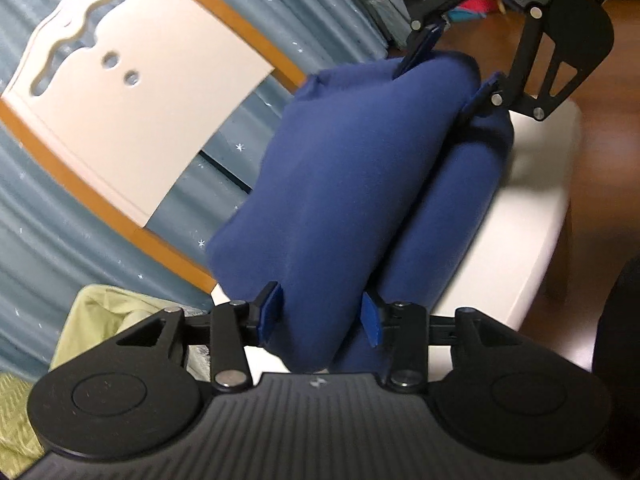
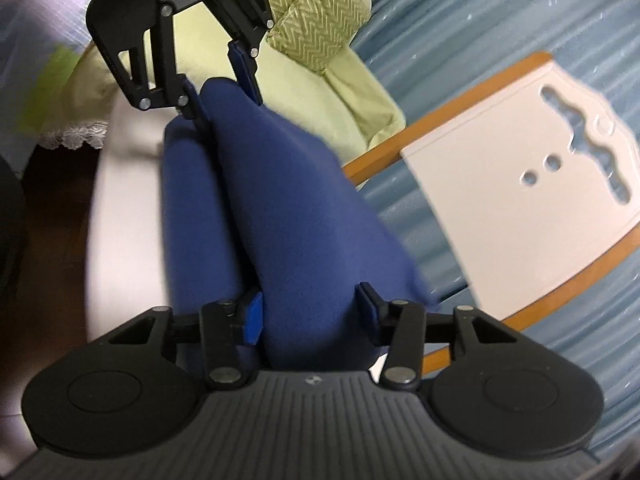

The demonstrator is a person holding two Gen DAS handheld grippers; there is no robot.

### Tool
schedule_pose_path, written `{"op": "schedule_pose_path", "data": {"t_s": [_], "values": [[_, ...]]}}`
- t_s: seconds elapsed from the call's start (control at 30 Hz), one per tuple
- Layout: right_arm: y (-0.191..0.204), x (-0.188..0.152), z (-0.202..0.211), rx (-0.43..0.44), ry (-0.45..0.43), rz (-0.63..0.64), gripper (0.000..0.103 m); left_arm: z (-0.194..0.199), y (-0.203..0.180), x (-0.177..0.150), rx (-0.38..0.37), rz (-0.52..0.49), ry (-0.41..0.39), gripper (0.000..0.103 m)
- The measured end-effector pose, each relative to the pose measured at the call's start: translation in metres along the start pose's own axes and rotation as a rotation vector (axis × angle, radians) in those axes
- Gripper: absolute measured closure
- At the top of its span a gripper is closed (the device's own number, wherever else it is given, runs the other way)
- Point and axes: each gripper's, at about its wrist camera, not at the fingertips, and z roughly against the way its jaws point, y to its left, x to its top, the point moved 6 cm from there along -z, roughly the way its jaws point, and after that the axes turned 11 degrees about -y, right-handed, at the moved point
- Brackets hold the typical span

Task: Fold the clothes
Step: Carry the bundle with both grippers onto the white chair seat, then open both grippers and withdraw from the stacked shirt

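Both tongs are standing half spread with the blue garment (image 1: 340, 184) lying between their pads. The left gripper (image 1: 320, 312) is flanking one end of the cloth, with a gap showing at the pads; the right gripper (image 2: 308, 308) is flanking the other end the same way, its pads close against the fabric but not visibly biting.

The garment is resting on a pale rounded seat (image 1: 532, 216), bunched into two thick, soft rolls side by side, smooth matte knit with no print.

Behind it, a white chair back (image 1: 132, 92) with orange wooden rails and wavy cut-outs is standing before a grey-blue pleated curtain (image 1: 52, 216). Yellow-green bedding (image 2: 320, 12) with a zigzag weave is sitting beside the seat.
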Motion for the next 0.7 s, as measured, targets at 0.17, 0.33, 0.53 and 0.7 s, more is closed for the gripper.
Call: {"op": "schedule_pose_path", "data": {"t_s": [0.17,0.33,0.53,0.7], "values": [[0.005,-0.010,0.007,-0.020,0.008,0.001,0.058,0.008,0.018,0.010,0.054,0.144,0.041,0.048],[-0.016,0.002,0.041,-0.073,-0.019,-0.230,0.043,0.033,0.028,0.013,0.160,0.396,0.066,0.024],[-0.010,-0.007,0.085,-0.214,0.038,-0.609,0.005,0.071,0.016,0.005,0.248,0.685,0.070,0.001],[0.008,-0.020,0.105,-0.226,0.107,-0.879,0.001,0.086,0.008,0.013,0.217,0.829,0.113,0.001]]}}
